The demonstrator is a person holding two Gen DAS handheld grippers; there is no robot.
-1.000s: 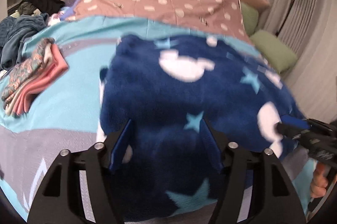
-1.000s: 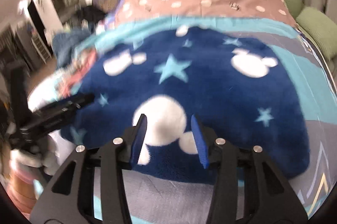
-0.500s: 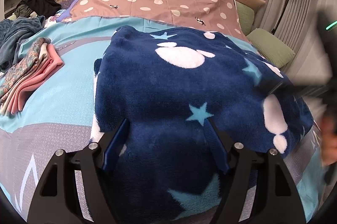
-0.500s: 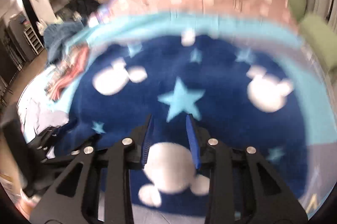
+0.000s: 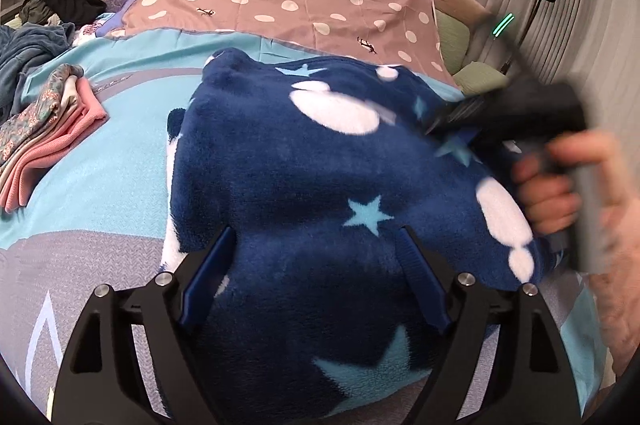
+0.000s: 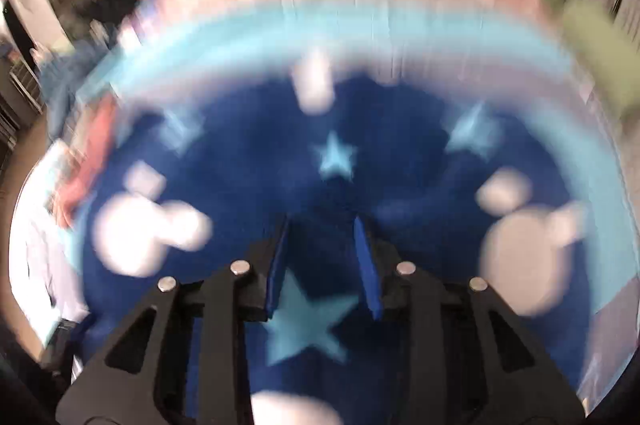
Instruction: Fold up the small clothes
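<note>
A navy fleece garment point(image 5: 280, 165) printed with stars and white blobs is seen lying on the bed point(image 5: 120, 177), bunched and humped rather than flat, so the folding is judged to be at an early or middle stage; no finished crease can be confirmed. A stack of folded clothes point(image 5: 44, 141) is seen well off to the left of the left tool point(image 5: 316, 277), which suggests other pieces are already done. The left tool's jaws have just been opening and stand wide, with fleece beneath and between them but not pinched. The right tool point(image 6: 324, 261) is held above the garment's middle, its jaws having just been narrowing; they stand part open, and whether fleece is nipped cannot be told through the blur.
</note>
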